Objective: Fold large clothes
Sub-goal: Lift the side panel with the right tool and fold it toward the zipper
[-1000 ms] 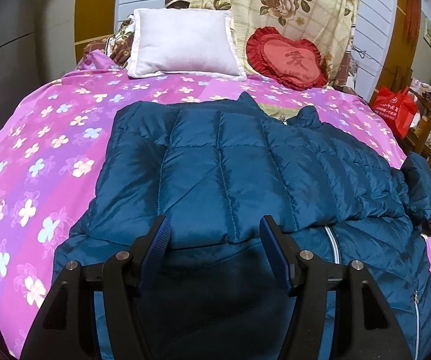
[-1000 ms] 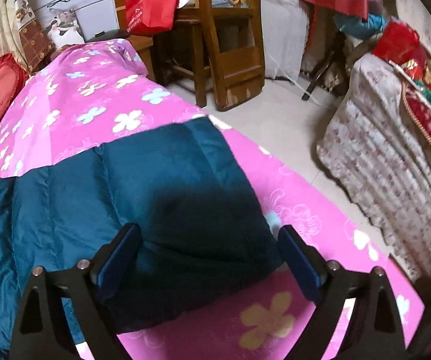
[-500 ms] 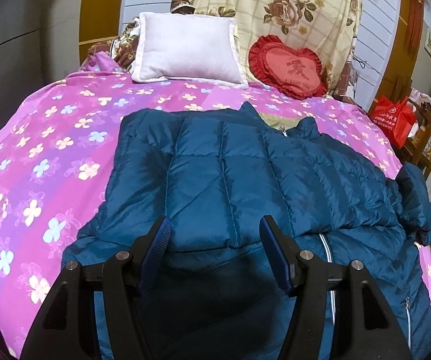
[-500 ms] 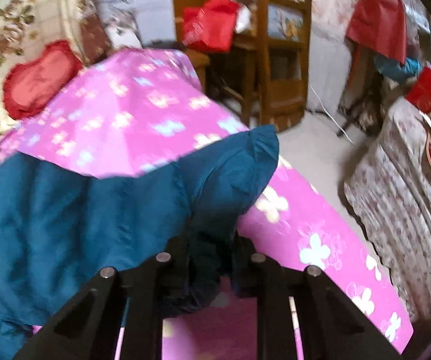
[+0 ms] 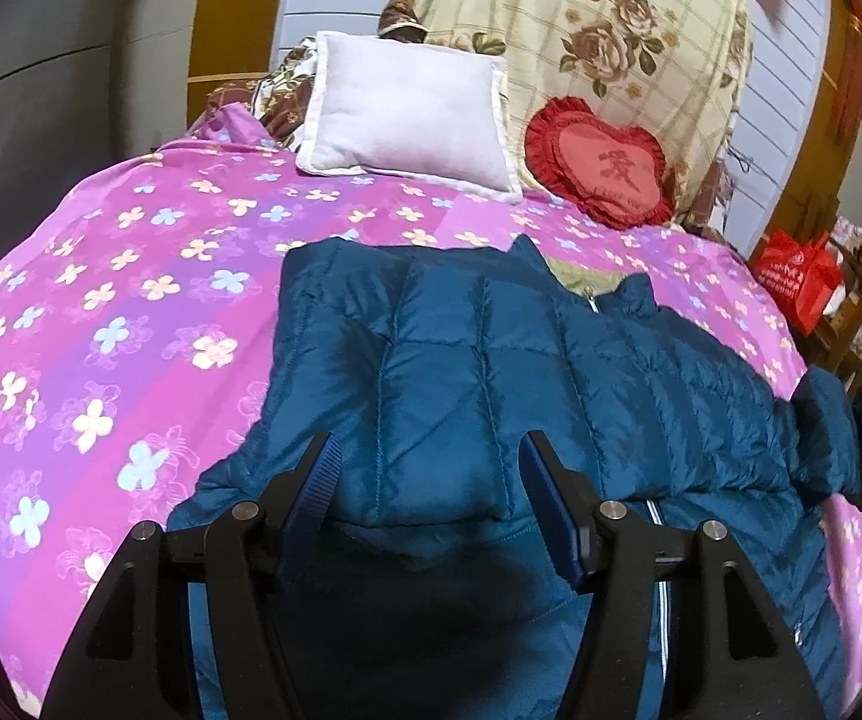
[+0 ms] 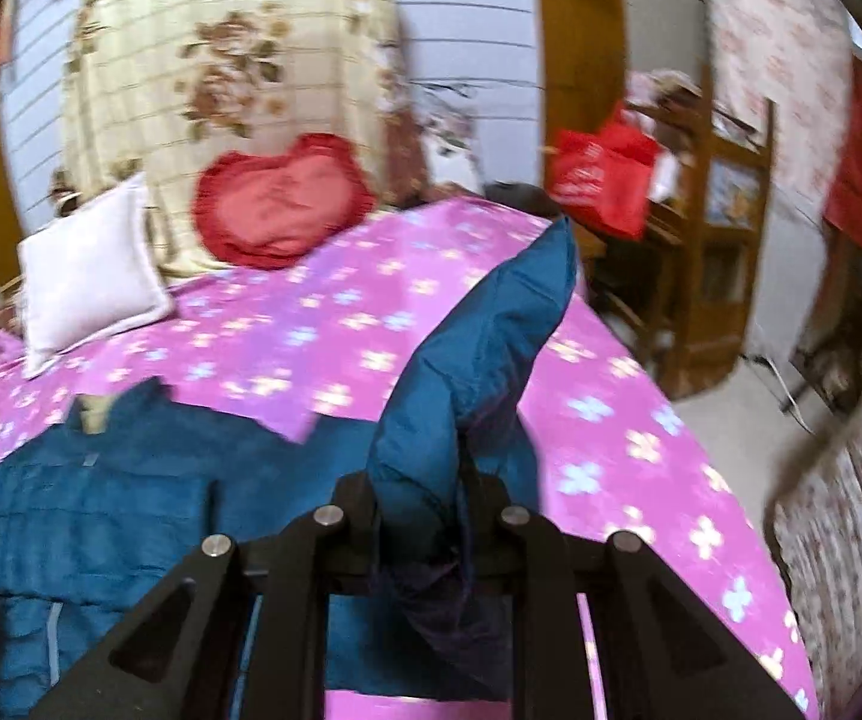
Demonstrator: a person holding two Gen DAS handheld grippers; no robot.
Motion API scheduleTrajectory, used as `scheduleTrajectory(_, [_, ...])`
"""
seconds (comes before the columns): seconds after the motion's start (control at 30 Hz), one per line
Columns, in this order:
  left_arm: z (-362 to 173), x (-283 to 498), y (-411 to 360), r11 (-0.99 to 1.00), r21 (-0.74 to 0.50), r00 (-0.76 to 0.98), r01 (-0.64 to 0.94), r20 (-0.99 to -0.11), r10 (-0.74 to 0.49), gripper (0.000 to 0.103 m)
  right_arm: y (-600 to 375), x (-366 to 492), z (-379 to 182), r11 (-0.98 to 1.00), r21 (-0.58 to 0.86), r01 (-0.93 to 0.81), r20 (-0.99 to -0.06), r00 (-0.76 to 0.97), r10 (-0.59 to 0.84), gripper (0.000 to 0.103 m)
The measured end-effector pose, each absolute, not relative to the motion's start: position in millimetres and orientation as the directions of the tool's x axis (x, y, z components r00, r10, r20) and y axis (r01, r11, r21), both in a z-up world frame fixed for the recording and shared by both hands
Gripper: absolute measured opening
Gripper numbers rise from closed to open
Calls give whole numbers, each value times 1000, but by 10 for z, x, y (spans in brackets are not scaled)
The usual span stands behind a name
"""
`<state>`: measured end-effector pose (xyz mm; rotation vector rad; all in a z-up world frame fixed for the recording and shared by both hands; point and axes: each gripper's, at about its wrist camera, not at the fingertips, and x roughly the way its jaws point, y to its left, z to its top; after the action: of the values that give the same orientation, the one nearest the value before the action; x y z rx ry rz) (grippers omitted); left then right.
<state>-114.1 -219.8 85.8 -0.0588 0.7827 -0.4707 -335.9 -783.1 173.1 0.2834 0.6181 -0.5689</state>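
Bed (image 5: 131, 312) with the pink flowered cover carries the teal quilted down jacket (image 5: 490, 372), spread flat in the middle with free cover on both sides, though the right edge drops to the floor near a wooden chair (image 6: 724, 252). Jacket looks light, puffy and slippery, so seams or cuffs should give the best hold. Right gripper (image 6: 425, 510) is clamped on the lifted sleeve (image 6: 490, 348); left gripper (image 5: 428, 510) hangs wide above the folded sleeve.
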Motion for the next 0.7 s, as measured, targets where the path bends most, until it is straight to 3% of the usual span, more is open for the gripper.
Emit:
scheduleTrajectory(0.33, [847, -1016, -2058, 911, -237, 612, 337, -681, -403, 40, -6743, -2400, 2014, 932, 83, 353, -595, 768, -238, 18])
scheduleTrajectory(0.7, [783, -919, -1934, 917, -253, 601, 307, -696, -393, 40, -5648, -1513, 1640, 982, 114, 148, -653, 756, -38, 18])
